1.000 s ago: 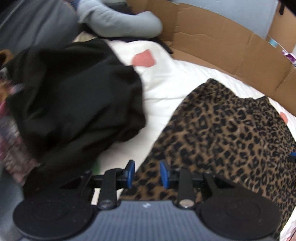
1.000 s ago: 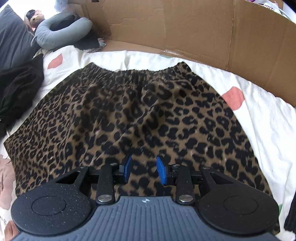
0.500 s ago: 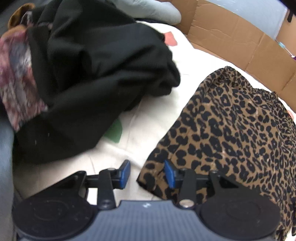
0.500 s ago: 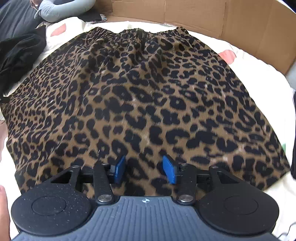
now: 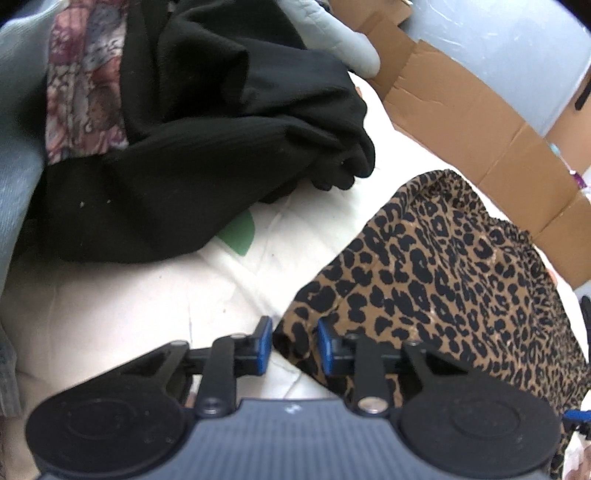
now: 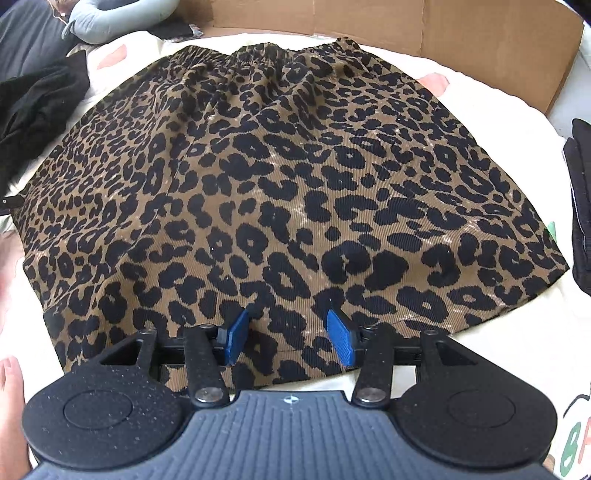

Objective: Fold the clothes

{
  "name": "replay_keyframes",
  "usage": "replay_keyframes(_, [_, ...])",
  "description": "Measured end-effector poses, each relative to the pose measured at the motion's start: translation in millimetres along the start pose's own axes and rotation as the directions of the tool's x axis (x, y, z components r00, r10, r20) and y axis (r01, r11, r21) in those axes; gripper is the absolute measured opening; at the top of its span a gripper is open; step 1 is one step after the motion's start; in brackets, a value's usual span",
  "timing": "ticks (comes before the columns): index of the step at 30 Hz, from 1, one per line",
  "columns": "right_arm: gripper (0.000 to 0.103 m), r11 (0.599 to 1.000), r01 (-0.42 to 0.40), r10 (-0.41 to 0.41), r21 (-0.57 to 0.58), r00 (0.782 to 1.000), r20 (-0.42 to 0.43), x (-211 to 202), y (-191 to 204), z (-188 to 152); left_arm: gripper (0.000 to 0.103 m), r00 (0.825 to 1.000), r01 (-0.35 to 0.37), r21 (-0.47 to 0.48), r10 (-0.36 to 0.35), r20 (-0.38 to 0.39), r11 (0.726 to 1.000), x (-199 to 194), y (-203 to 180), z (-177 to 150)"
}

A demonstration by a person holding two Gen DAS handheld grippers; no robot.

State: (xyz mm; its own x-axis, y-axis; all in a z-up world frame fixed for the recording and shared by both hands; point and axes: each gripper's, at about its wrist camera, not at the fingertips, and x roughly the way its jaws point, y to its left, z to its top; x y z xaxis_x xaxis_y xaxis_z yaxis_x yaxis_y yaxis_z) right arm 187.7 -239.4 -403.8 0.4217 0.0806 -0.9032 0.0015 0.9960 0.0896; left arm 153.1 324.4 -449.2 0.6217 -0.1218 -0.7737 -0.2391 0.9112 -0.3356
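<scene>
Left gripper [image 5: 294, 345] of mine points steeply down at the near left corner of the leopard-print skirt [image 5: 454, 280]; its jaws are closing with that corner between the blue pads, which do not yet press it. Around it lies a white sheet [image 5: 122, 306] with a green patch, and a brown cardboard wall [image 5: 476, 122] rims the far side. One black garment [image 5: 207, 147] is heaped to the left, with one floral cloth [image 5: 85, 85] behind it and a grey cushion [image 5: 343, 40] further back.

Seen from the right wrist, my right gripper [image 6: 287, 339] tilts down over the skirt's [image 6: 280, 177] near hem, jaws spread and empty, pads either side of the hem's middle. That one skirt lies flat on the sheet [image 6: 491, 343], waistband towards the cardboard [image 6: 443, 26]. The black garment [image 6: 33, 107] sits at the left edge, another dark item [image 6: 581, 206] at the right edge. My bare fingers [image 6: 11, 391] show at lower left.
</scene>
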Motion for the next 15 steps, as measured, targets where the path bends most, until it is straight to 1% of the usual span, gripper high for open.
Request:
replay_keyframes(1, [0.054,1.000,0.002,-0.002,-0.003,1.000,-0.001,-0.4,0.8,-0.3,0.011,1.000,0.012,-0.010,-0.012,0.002,1.000,-0.8,1.4,0.2])
replay_keyframes(4, [0.054,1.000,0.005,-0.005,0.013,1.000,-0.013,-3.4,0.9,-0.9,0.006,0.999,0.034,-0.046,-0.034,0.004,0.998,-5.9,2.7,1.4])
replay_keyframes(5, [0.054,0.999,0.003,-0.002,0.036,1.000,-0.017,-5.5,-0.4,-1.1,0.005,0.999,0.042,-0.062,-0.042,0.002,0.997,-8.0,2.3,2.4])
replay_keyframes(7, [0.054,0.996,-0.022,0.024,0.081,0.999,-0.026,-10.1,-3.9,-1.7,0.005,0.999,0.049,-0.063,-0.049,0.003,0.997,-14.3,-0.9,6.4])
replay_keyframes(11, [0.054,0.997,-0.046,0.047,0.068,0.999,-0.018,-19.8,-6.3,-1.5,0.005,0.998,0.059,-0.047,-0.059,0.006,0.997,-25.1,-12.1,13.9])
replay_keyframes(13, [0.054,0.995,-0.063,0.064,0.081,0.998,-0.007,-23.4,-6.9,-1.3,0.005,0.998,0.058,-0.036,-0.058,0.007,0.998,-31.3,-19.6,17.1])
replay_keyframes(15, [0.054,0.992,-0.088,0.088,0.092,0.996,0.003,-25.7,-6.8,-1.0,0.005,0.999,0.048,-0.044,-0.048,0.008,0.998,-37.8,-26.4,19.2])
